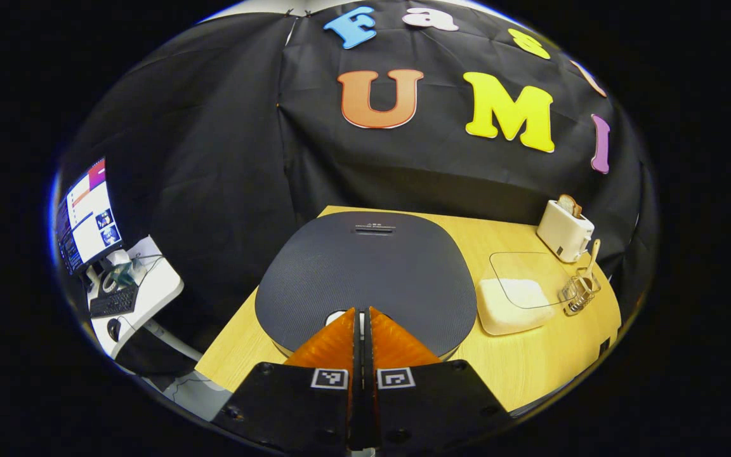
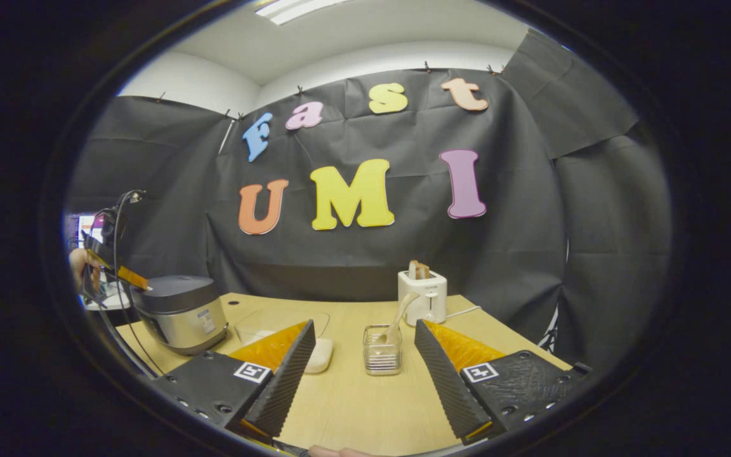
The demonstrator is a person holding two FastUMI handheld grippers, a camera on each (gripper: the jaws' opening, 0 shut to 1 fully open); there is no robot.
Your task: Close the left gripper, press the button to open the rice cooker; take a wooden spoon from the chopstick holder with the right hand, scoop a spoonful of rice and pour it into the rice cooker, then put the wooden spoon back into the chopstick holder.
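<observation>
The rice cooker (image 1: 365, 266) has a dark grey lid, which is down, and it sits on the wooden table (image 1: 530, 362). My left gripper (image 1: 362, 311) is shut with nothing in it, and its tips hover over the lid's front edge above a white button (image 1: 337, 315). From the right gripper view the cooker (image 2: 181, 311) is at the left, with my left gripper (image 2: 123, 274) above it in a hand (image 2: 77, 263). A wooden spoon (image 2: 400, 312) stands in the clear chopstick holder (image 2: 381, 350). My right gripper (image 2: 364, 325) is open and short of the holder. The white rice container (image 1: 510, 306) sits beside the cooker.
A white toaster (image 2: 422, 295) holding toast stands behind the holder near the table's back edge. A clear lid (image 1: 527, 279) leans over the rice container. Left of the table, a white desk (image 1: 150, 292) carries a monitor (image 1: 86, 216) and keyboard (image 1: 113, 301).
</observation>
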